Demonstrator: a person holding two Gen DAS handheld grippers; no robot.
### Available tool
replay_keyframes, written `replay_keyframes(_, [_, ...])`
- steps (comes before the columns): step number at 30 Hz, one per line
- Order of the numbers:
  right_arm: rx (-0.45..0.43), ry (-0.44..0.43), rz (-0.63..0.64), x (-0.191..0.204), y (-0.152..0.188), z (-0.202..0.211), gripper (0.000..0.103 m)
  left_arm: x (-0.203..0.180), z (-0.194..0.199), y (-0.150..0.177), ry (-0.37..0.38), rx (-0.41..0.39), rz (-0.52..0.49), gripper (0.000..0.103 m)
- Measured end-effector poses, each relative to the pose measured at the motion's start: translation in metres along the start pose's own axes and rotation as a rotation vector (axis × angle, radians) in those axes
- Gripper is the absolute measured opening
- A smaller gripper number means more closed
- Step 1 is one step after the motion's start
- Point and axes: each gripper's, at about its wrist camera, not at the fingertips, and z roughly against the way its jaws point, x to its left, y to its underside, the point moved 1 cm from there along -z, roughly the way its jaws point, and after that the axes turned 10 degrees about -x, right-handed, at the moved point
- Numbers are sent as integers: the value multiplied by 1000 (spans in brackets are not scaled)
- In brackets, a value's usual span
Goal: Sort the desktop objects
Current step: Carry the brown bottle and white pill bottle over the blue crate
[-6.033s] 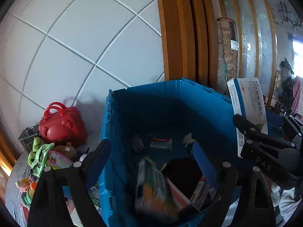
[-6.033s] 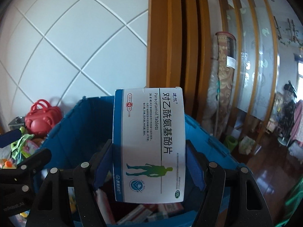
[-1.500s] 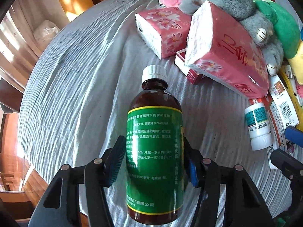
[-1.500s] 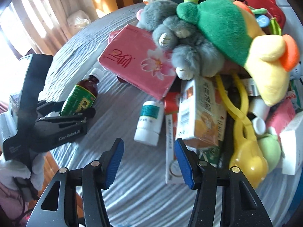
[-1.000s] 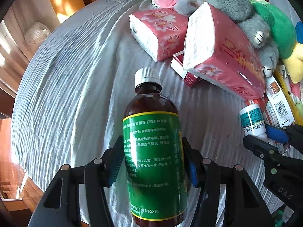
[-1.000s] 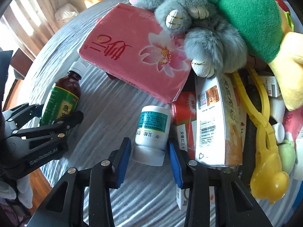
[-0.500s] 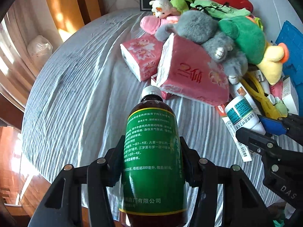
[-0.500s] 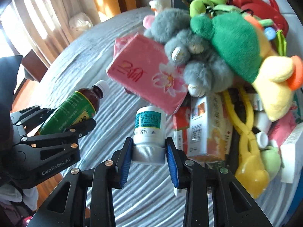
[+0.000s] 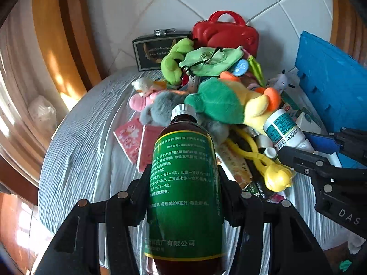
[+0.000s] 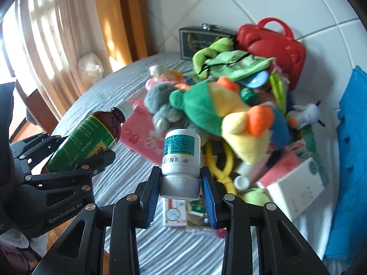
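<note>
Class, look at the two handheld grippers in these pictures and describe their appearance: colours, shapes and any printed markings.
Both grippers are black plastic with angular, triangular-cutout arms dotted with round silver bolt heads. The right gripper has ribbed blue pads lining its jaws, and "DAS" is printed in white on its body. The left gripper shows the white lettering "GenRobot.AI" on its side. No cables or sleeves are clearly visible.

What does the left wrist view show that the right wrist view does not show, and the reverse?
Only the left wrist view shows the back label text of the brown syrup bottle up close and the yellow duck-head tongs in full. Only the right wrist view shows the white pill bottle held by its cap in the right gripper, and a white box beside the blue crate. Both show the left gripper shut on the syrup bottle, the green and yellow plush toy, the red case and the grey striped cloth.
</note>
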Motion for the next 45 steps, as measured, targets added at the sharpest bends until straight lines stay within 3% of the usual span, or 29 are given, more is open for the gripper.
replay_keyframes(13, [-217, 217, -71, -102, -16, 112, 34, -122, 34, -66, 166, -178, -124, 51])
replay_keyframes(22, [-369, 391, -128, -183, -23, 195, 34, -224, 68, -116, 287, -316, -192, 51])
replay_keyframes(28, [-436, 506, -173, -244, -16, 245, 34, -303, 84, -147, 382, -360, -222, 51])
replay_keyframes(37, [-414, 684, -230, -346, 11, 297, 34, -415, 101, -177, 480, -374, -269, 51])
replay_keyframes(45, [-309, 772, -318, -421, 46, 308, 34, -495, 86, -183, 549, -263, -310, 51])
